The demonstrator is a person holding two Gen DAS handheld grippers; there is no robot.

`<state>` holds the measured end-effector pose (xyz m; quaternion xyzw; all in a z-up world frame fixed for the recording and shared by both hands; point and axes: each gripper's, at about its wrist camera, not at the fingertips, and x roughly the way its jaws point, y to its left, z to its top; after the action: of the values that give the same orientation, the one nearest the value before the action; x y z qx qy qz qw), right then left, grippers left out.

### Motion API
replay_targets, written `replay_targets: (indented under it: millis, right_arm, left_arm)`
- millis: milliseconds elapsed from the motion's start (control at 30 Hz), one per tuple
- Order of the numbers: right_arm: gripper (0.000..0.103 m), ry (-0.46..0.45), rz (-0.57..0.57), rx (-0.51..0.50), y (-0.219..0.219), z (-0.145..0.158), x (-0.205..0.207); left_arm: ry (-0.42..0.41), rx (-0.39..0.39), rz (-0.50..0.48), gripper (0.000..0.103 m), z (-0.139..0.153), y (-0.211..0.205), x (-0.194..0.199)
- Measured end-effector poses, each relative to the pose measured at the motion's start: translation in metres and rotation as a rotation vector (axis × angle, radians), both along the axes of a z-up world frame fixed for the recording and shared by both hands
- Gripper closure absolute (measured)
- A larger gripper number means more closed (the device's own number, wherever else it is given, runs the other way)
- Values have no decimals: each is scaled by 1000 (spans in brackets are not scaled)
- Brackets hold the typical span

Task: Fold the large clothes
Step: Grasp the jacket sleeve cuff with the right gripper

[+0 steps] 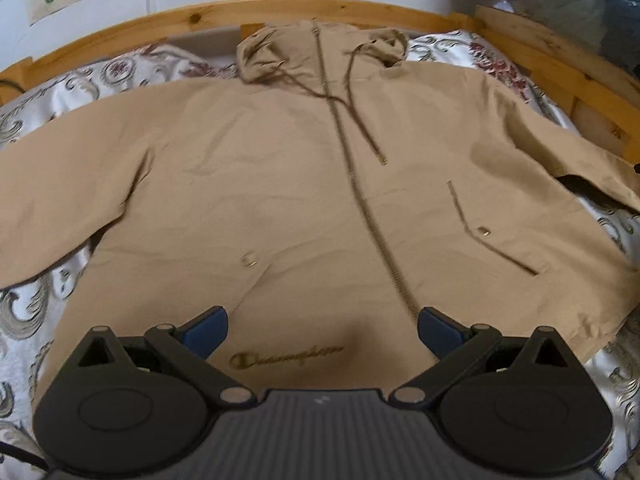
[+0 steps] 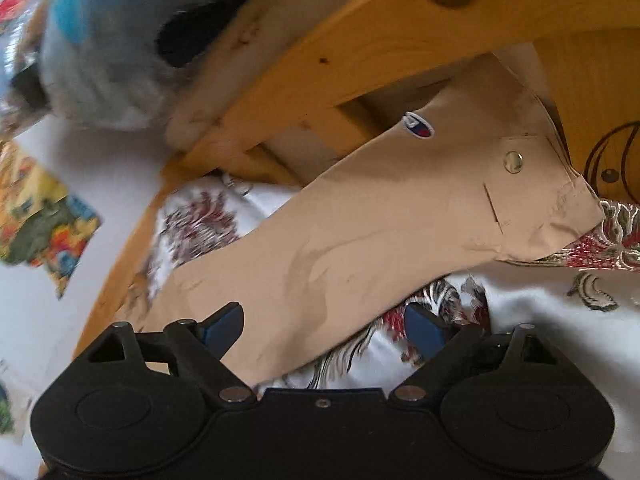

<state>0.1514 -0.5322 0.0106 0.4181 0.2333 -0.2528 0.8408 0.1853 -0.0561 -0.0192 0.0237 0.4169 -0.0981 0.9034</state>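
Both tongs gape, holding nothing: left gripper (image 1: 323,330) above the jacket (image 1: 280,184) hem, right gripper (image 2: 324,330) over its sleeve (image 2: 360,216).

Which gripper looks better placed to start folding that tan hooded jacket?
Probably the right gripper: open, directly over the jacket's sleeve. The left gripper, also open, hovers above the hem, nothing between its fingers.

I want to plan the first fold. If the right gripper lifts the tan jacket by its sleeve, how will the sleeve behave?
The sleeve will probably droop, since it lies flat and creased on the bedspread. It looks thin, so likely light. The smooth-looking jacket may slide and drag along rather than stay put.
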Motion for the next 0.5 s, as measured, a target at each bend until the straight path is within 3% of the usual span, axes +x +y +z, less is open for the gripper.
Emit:
replay_targets:
  millis: [133,167,200,267,333,500]
  right_arm:
    - [36,7,-133,-74,17,0,5]
    - [47,-7,-162,-81,19,-2,3]
    - [69,-11,-193,-88,21,-2,1]
    - [87,-15,-236,-105,25,-3,4]
    - [93,-38,-224,-188,34,3,9]
    - [101,-106,-2,-606,88,44,41]
  left_arm:
    - [23,35,40,1,1,10,-4]
    - [32,47,56,1,1,12,-3]
    - [44,55,77,1,2,15,-1]
    - [51,40,105,1,5,23,1]
    - [45,11,131,1,8,32,0]
    - [17,-10,144,1,14,50,2]
